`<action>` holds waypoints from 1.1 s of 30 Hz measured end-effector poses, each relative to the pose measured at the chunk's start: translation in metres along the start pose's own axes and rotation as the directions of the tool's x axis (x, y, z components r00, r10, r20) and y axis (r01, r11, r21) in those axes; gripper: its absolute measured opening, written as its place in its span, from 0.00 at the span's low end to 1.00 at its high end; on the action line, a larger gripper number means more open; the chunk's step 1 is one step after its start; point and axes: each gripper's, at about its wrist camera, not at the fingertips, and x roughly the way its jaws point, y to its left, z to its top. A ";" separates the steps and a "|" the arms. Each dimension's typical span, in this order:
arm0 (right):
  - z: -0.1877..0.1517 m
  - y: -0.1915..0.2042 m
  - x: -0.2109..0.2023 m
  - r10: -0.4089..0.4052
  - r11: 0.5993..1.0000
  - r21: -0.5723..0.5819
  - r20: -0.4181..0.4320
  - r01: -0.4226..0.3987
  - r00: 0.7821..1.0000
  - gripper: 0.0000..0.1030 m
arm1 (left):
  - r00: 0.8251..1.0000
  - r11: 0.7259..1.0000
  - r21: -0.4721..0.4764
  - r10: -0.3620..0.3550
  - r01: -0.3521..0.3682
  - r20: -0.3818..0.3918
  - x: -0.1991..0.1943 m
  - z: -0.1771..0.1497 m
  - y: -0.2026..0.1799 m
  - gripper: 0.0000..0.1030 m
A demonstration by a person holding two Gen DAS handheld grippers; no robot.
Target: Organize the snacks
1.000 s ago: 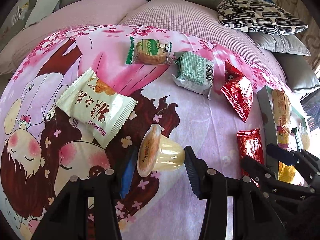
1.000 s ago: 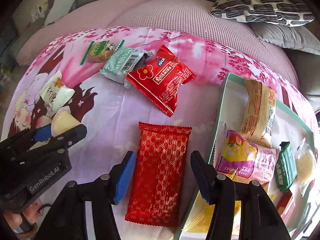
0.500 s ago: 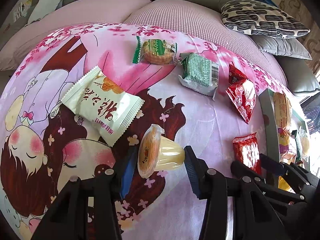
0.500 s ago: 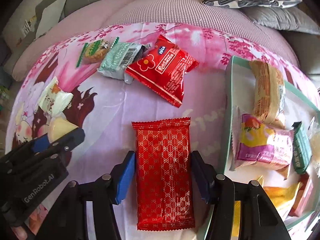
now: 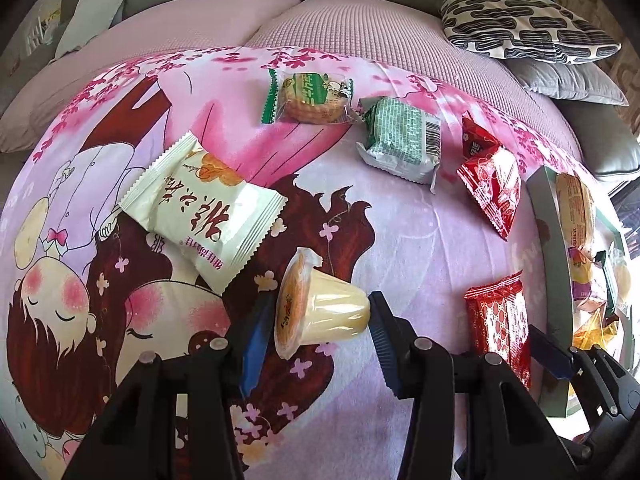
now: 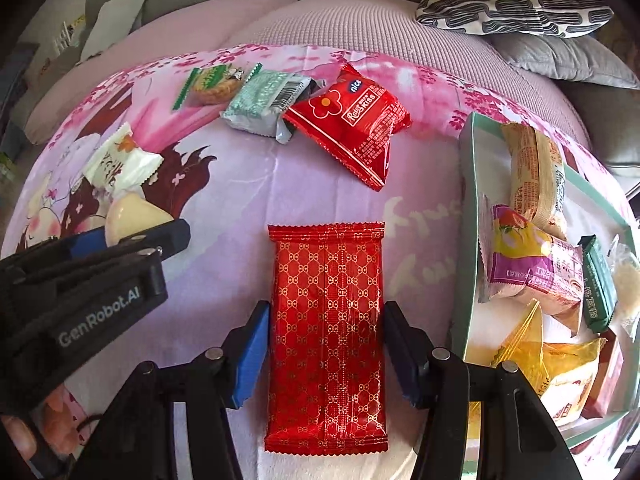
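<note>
Two grippers are at work on the cartoon-print blanket [image 5: 420,248], each with a snack between its spread fingers. Your left gripper [image 5: 316,336] straddles the jelly cup [image 5: 320,306], which lies on its side with the foil lid facing the left finger; the right pad [image 5: 384,340] sits at the cup's base, but you cannot tell from this view whether either pad presses it. Your right gripper [image 6: 324,350] brackets the long red patterned wafer pack [image 6: 326,332], and both blue pads sit right at its edges, though real contact cannot be judged.

Compared with half a second ago, your right fingers have crept forward along the pack, so more of it lies between them. Your left gripper has barely changed around the cup.

Count on the blanket: one jelly cup, one red patterned pack, one cream pastry packet [image 5: 204,212], one clear-and-green biscuit packet [image 5: 310,98], one pale green packet [image 5: 402,140], one red "Kiss" packet [image 6: 354,120]. The green-rimmed tray [image 6: 466,208] to your right holds several more snacks, partly overlapping, so their number is unclear.
</note>
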 end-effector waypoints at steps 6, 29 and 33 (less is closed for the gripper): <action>-0.004 -0.002 0.005 0.016 1.000 -0.009 0.021 -0.016 1.000 0.57 | 0.999 0.998 0.031 0.049 -0.049 0.008 0.001 0.001 -0.008 0.48; -0.014 -0.025 -0.012 0.090 0.995 0.043 0.044 -0.092 0.995 0.47 | 0.994 0.994 0.038 0.104 -0.105 0.034 -0.002 -0.003 -0.015 0.46; -0.014 -0.028 -0.019 0.104 0.993 0.054 0.060 -0.108 0.993 0.47 | 0.994 0.994 0.037 0.100 -0.101 0.038 -0.006 -0.004 -0.014 0.44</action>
